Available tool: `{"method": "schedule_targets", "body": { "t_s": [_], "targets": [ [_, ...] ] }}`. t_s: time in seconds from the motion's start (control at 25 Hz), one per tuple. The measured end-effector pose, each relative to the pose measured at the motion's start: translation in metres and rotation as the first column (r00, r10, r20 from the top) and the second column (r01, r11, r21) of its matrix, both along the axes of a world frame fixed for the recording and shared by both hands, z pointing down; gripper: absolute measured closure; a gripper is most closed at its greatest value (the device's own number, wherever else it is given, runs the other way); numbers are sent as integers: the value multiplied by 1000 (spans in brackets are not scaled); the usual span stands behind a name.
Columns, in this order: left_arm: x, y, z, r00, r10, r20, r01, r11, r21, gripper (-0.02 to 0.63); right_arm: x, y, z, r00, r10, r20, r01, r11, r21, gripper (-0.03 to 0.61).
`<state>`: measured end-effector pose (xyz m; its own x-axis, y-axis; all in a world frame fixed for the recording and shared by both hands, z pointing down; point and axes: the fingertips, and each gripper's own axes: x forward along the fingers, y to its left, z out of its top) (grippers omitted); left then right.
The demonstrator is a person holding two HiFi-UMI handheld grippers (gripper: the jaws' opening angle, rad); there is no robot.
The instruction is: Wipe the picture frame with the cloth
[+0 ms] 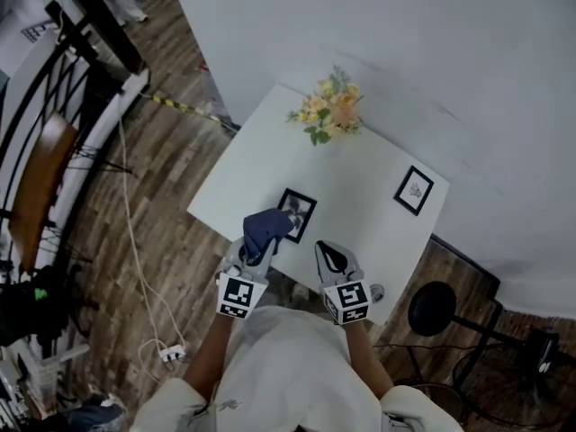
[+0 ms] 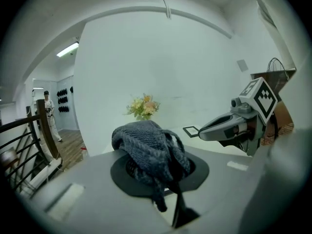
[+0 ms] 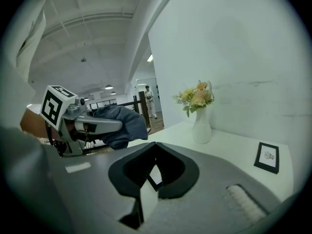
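Observation:
A black picture frame (image 1: 299,211) lies flat near the front of the white table (image 1: 360,165). My left gripper (image 1: 268,234) hovers at its near edge, shut on a bunched dark blue cloth (image 1: 267,226) that covers part of the frame. In the left gripper view the cloth (image 2: 152,149) fills the jaws of the left gripper (image 2: 157,164) and hides the frame. My right gripper (image 1: 329,253) is shut and empty, just right of the frame over the table's front edge. In the right gripper view its pads (image 3: 146,167) meet, with the cloth (image 3: 124,123) to the left.
A second black frame (image 1: 413,190) lies at the table's right, also seen as a frame (image 3: 267,158). A vase of flowers (image 1: 329,108) stands at the back by the white wall. A black stool (image 1: 433,308) is at the right, a railing (image 1: 36,106) and a floor cable (image 1: 135,232) at the left.

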<state>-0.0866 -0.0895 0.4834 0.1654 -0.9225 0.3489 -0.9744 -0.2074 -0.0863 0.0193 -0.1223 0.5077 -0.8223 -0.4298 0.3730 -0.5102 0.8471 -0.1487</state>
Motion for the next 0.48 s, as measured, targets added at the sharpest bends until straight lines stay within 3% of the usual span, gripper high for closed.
{"method": "schedule_targets", "body": {
  "t_s": [0.2, 0.48],
  "targets": [
    [-8, -27, 23, 997, 82, -18, -82, 996, -42, 528, -12, -12, 26, 998, 56, -43, -58, 997, -51, 571],
    [-14, -53, 51, 974, 217, -59, -222, 970, -101, 528, -22, -24, 50, 981, 163, -103, -174, 980, -100, 570]
  ]
}}
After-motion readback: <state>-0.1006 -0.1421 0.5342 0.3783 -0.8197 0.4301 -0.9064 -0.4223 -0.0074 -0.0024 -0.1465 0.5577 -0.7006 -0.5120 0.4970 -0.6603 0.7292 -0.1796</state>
